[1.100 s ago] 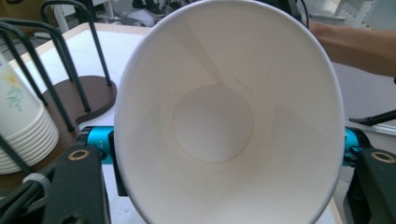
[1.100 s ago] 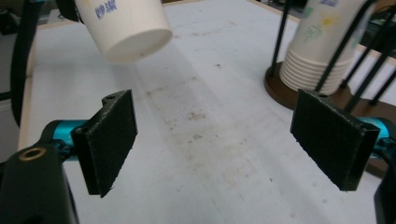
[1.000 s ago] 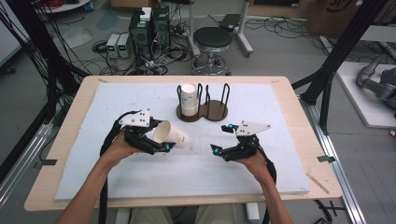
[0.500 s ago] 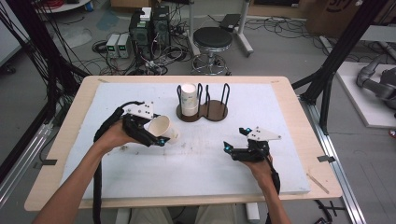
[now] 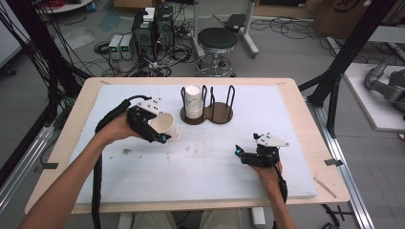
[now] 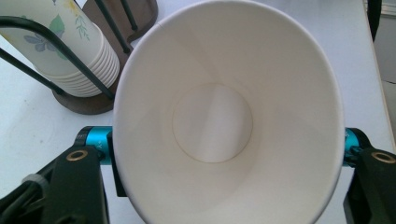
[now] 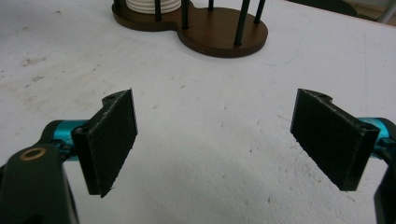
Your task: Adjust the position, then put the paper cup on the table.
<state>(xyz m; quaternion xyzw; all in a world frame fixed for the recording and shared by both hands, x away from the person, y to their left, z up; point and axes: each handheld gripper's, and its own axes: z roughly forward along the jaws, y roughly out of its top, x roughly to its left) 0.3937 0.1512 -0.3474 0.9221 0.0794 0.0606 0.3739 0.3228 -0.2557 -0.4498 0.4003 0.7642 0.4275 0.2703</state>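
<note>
My left claw squeezes a paper cup oval; more pressure could crease it before it reaches the cup stack. Right claw gapes empty.

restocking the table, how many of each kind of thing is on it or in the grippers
loose paper cup, held in the left gripper: 1
stack of paper cups in the holder: 1
cup holder: 1
grippers, counting the right gripper: 2
total: 5
</note>
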